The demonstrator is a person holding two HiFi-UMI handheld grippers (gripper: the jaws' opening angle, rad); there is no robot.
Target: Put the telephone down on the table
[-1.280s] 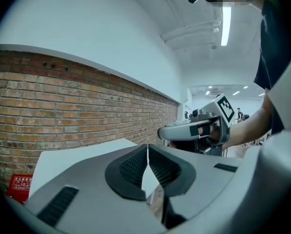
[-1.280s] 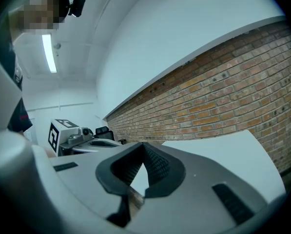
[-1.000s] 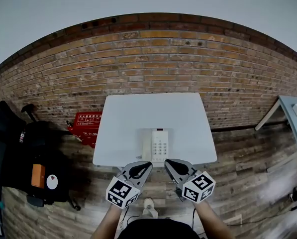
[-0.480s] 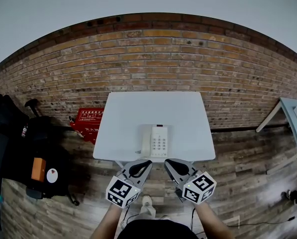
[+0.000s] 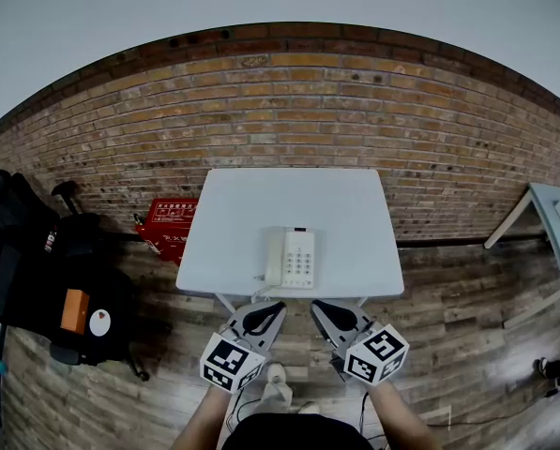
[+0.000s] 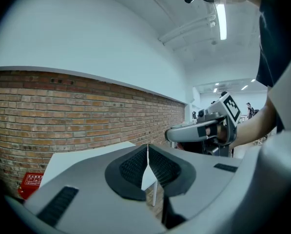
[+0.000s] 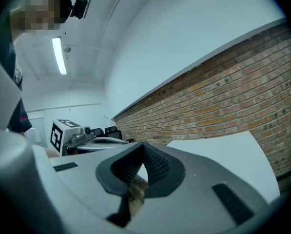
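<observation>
A white telephone (image 5: pixel 293 258) with its handset on the left side lies flat on the white table (image 5: pixel 289 204), near the front edge. My left gripper (image 5: pixel 272 309) hangs in the air short of that edge, jaws shut with nothing between them. My right gripper (image 5: pixel 321 308) is beside it, also shut and empty. In the left gripper view the jaws (image 6: pixel 147 152) meet in a thin line, with the table (image 6: pixel 82 155) beyond and the right gripper (image 6: pixel 203 130) at the right. In the right gripper view the jaws (image 7: pixel 144 152) are closed over the table (image 7: pixel 223 150).
A brick wall (image 5: pixel 289 111) runs behind the table. A red crate (image 5: pixel 167 223) sits on the wooden floor at the table's left, with a black bag and chair (image 5: pixel 45 279) further left. Part of another grey table (image 5: pixel 556 223) shows at the right edge.
Both grippers have drawn back from the table together; the table and telephone now sit farther from them. The telephone has not moved on the table.
</observation>
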